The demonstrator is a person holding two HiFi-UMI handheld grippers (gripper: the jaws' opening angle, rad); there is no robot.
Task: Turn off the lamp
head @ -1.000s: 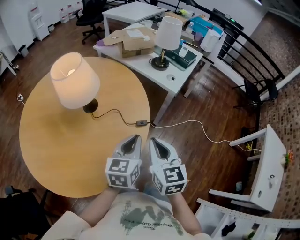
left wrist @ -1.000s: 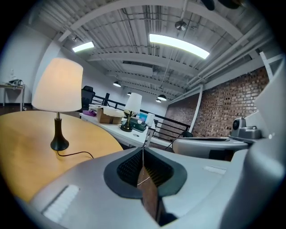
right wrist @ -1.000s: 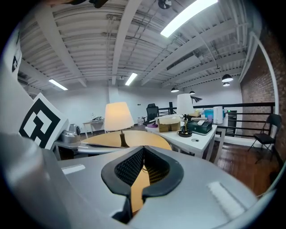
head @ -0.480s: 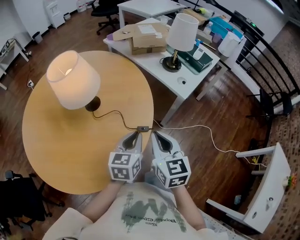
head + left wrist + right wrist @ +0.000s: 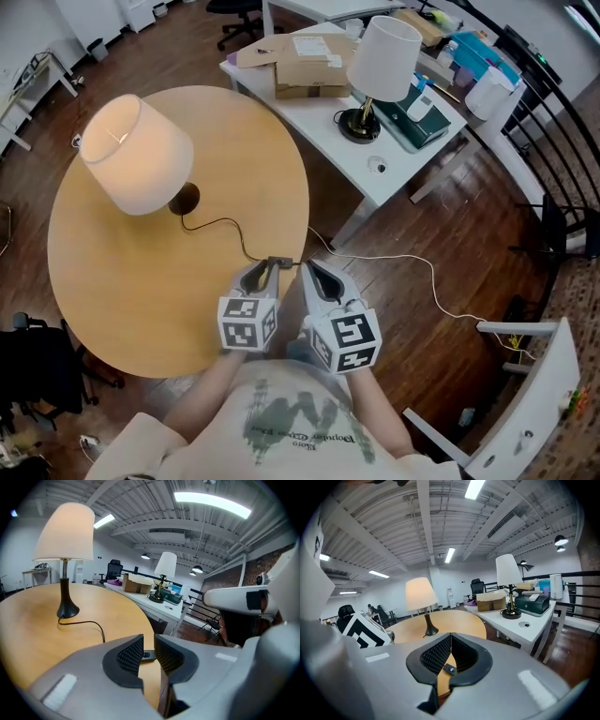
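Note:
A lit lamp (image 5: 136,155) with a cream shade stands on the round wooden table (image 5: 112,291). Its black cord runs to a small inline switch (image 5: 279,262) near the table's right edge. My left gripper (image 5: 266,271) hangs just short of the switch (image 5: 148,655). Its jaws have just been opening and stand a narrow gap apart, pressing on nothing (image 5: 148,645). My right gripper (image 5: 311,273) is beside it, off the table's edge, with its tips shut together (image 5: 450,637). The switch (image 5: 449,669) shows low through its jaws, with the lamp (image 5: 418,594) beyond.
A white table (image 5: 319,131) at the back carries an unlit lamp (image 5: 382,61), a cardboard box (image 5: 305,70) and a dark case. A white cord (image 5: 412,267) trails over the wood floor. A black railing (image 5: 548,141) runs along the right.
Both grippers have moved forward and down, closing on the switch at the table's edge. The lamp stays lit.

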